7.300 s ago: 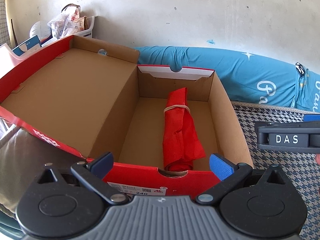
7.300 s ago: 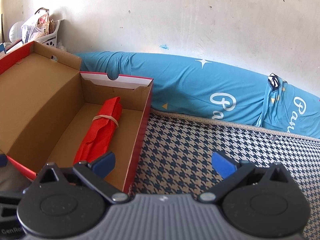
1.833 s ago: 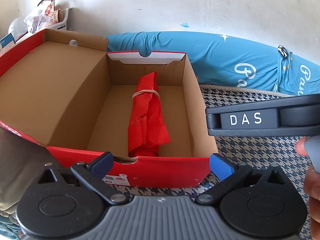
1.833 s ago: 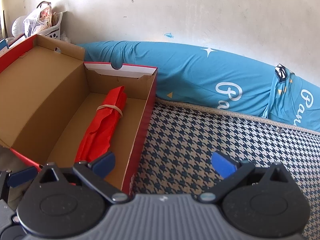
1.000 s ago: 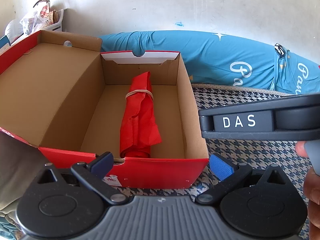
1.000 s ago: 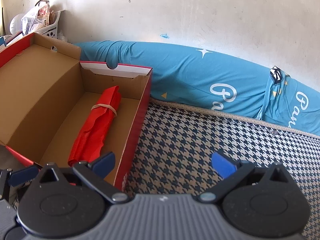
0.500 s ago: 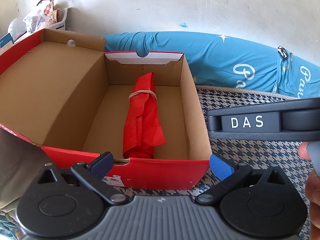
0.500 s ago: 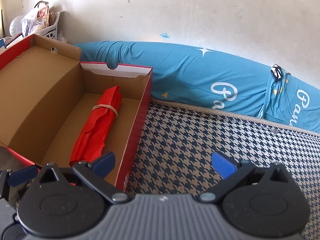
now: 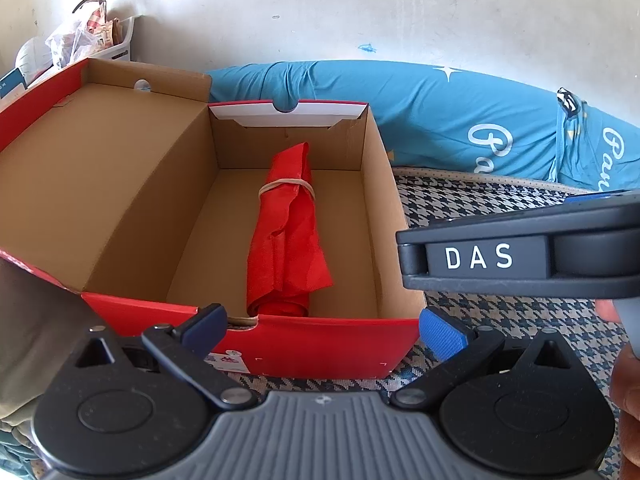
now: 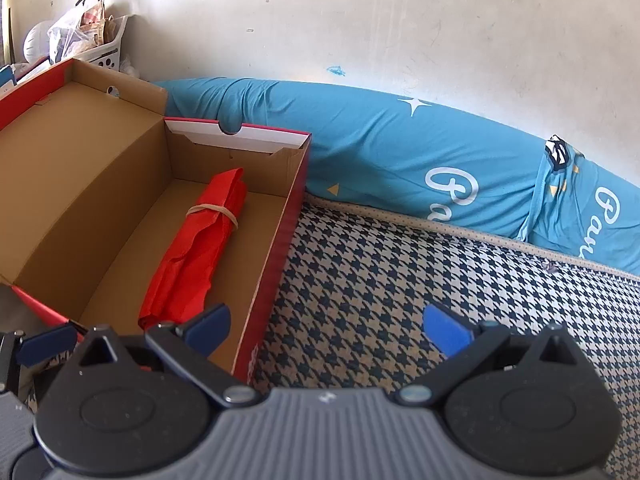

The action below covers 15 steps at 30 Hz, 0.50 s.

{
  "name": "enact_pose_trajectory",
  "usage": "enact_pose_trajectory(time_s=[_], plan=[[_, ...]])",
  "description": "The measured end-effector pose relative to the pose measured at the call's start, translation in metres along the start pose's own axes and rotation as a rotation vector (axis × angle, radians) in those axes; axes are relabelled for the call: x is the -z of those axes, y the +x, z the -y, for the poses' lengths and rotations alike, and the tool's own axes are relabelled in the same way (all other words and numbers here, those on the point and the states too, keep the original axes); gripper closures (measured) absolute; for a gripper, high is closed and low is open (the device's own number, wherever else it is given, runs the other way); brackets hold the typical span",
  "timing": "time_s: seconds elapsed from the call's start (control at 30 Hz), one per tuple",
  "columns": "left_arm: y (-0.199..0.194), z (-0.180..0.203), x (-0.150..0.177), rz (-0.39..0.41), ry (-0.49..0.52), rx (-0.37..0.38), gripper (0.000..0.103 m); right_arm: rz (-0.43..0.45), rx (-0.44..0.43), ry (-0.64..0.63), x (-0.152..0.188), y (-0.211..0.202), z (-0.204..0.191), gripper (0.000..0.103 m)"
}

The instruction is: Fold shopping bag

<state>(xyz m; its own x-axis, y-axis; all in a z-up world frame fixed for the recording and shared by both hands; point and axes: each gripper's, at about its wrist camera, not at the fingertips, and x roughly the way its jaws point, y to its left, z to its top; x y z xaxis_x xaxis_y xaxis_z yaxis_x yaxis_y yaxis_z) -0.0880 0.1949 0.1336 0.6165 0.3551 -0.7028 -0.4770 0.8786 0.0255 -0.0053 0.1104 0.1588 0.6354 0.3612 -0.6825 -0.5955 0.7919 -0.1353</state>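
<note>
Houndstooth mat (image 10: 380, 300) under red shoebox (image 9: 320, 344), blue bolster (image 10: 360, 152) along white wall (image 10: 360, 20) — both grippers' fingers (image 9: 442, 334) spread, empty.

I am working in a lived-in room of a home. A houndstooth-patterned mattress (image 10: 400, 288) serves as the work surface. Behind it, a long teal bolster (image 10: 400, 152) with white script lies against a scuffed plaster wall (image 10: 400, 20). Left of the bolster, a white basket (image 10: 102, 54) holds plastic-bagged household goods.
</note>
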Motion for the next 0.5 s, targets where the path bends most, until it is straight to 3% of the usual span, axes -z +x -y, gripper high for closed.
enact_pose_trajectory(time_s=[0.5], plan=[[0.0021,0.0002,0.0003,0.001,-0.003,-0.01,0.0,-0.003,-0.011,0.015,-0.0015,0.0,0.0027,0.0]])
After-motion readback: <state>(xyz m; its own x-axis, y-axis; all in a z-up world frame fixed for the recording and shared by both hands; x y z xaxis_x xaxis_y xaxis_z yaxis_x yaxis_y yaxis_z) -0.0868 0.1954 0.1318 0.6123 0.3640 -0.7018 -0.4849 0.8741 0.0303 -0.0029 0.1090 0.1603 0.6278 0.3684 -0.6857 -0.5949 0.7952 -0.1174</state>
